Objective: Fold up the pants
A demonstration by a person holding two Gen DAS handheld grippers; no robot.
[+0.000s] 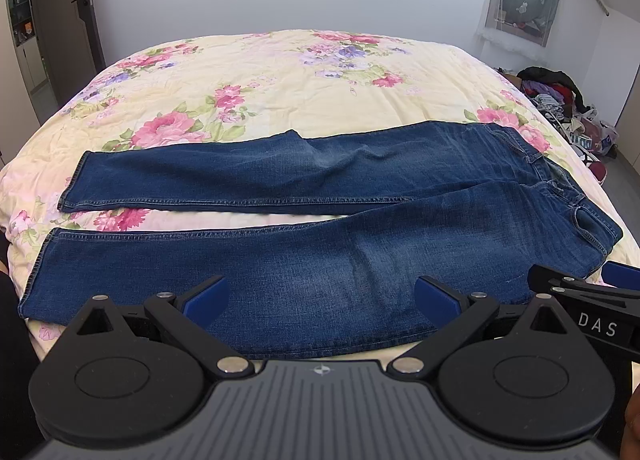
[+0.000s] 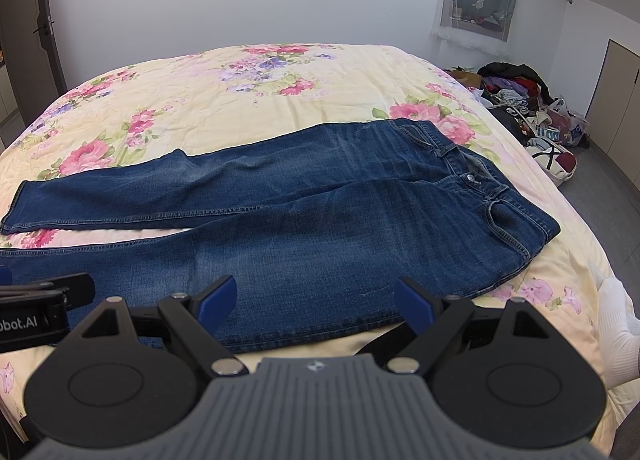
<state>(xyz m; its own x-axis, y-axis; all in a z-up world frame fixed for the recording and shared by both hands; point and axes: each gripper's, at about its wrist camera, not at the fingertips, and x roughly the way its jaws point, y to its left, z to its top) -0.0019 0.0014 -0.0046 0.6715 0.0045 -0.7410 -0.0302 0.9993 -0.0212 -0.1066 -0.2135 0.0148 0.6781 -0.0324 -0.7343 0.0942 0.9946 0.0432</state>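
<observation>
Both grippers, left gripper (image 1: 322, 296) and right gripper (image 2: 316, 298), hang with jaws apart over the near leg of my jeans (image 1: 320, 227), spread flat on the floral bedspread (image 1: 260, 91). Best to pinch hem and waistband together, then lay leg on leg, seams aligned.

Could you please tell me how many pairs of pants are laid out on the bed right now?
1. A single pair of blue jeans lies flat across the floral bedspread, waistband to the right, legs spread to the left. The clothes pile on the floor may hide others.
</observation>
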